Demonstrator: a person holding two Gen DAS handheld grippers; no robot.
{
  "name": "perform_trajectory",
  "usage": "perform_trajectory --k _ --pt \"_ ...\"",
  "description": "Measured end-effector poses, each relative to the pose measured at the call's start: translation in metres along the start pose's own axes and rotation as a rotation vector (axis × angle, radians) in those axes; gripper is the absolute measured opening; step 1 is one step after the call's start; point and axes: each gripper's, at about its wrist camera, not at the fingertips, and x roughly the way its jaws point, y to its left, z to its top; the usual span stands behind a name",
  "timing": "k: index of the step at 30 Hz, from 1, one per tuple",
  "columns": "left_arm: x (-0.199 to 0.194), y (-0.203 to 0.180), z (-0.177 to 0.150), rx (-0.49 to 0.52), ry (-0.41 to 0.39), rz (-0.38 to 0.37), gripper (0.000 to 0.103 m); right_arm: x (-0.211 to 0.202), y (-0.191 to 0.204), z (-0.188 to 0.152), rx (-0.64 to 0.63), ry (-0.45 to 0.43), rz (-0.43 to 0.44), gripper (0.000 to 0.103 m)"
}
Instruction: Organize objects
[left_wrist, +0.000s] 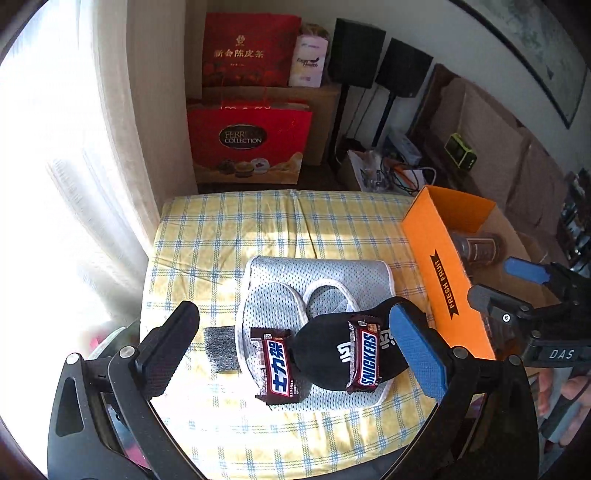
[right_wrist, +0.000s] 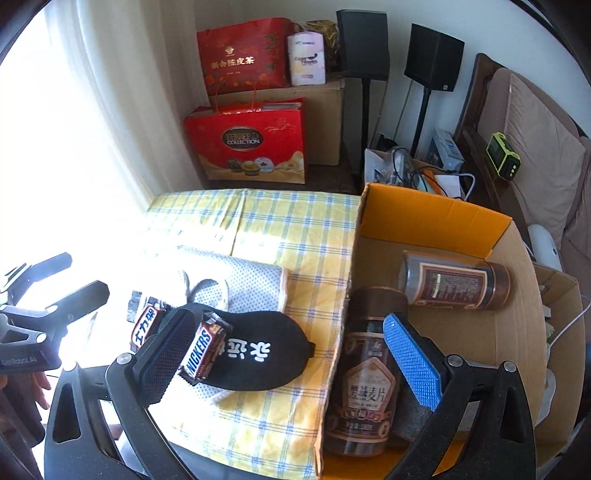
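Two Snickers bars lie on the table: one with Chinese lettering on a grey mesh slipper pair, one on a black sleep mask. My left gripper is open and empty, its fingers on either side of the bars, above them. My right gripper is open and empty above the box's left wall. It also shows in the left wrist view. The orange cardboard box holds two brown jars, one upright, one on its side. The mask and bar show there too.
A yellow checked cloth covers the table. A small grey sponge lies left of the slippers. Red gift bags, speakers on stands and a sofa stand behind. A bright curtained window is at the left.
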Motion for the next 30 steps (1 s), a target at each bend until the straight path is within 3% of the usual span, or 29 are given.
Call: perform_trajectory --k 6,8,12,14,18,21,26,30 --pt "0.025 0.031 -0.018 -0.054 0.062 0.012 0.102 0.020 0.024 -0.002 -0.013 0.020 0.040 0.102" --pt "0.033 0.035 -0.024 -0.047 0.079 0.030 0.097 0.029 0.029 -0.004 -0.003 0.032 0.045 0.101" --pt "0.048 0.038 -0.037 -0.044 0.124 0.043 0.090 0.048 0.041 -0.010 0.008 0.071 0.050 0.088" --pt "0.055 0.039 -0.041 -0.046 0.151 0.047 0.080 0.057 0.046 -0.014 0.011 0.090 0.057 0.081" --pt "0.060 0.037 -0.046 -0.046 0.158 0.042 0.079 0.070 0.056 -0.022 0.007 0.124 0.061 0.071" --pt "0.064 0.032 -0.048 -0.038 0.170 0.039 0.069 0.078 0.061 -0.028 0.002 0.146 0.064 0.061" --pt "0.072 0.021 -0.053 -0.009 0.192 0.047 0.056 0.088 0.067 -0.034 0.004 0.176 0.081 0.054" --pt "0.077 0.015 -0.055 0.005 0.203 0.048 0.056 0.095 0.068 -0.038 0.024 0.200 0.122 0.047"
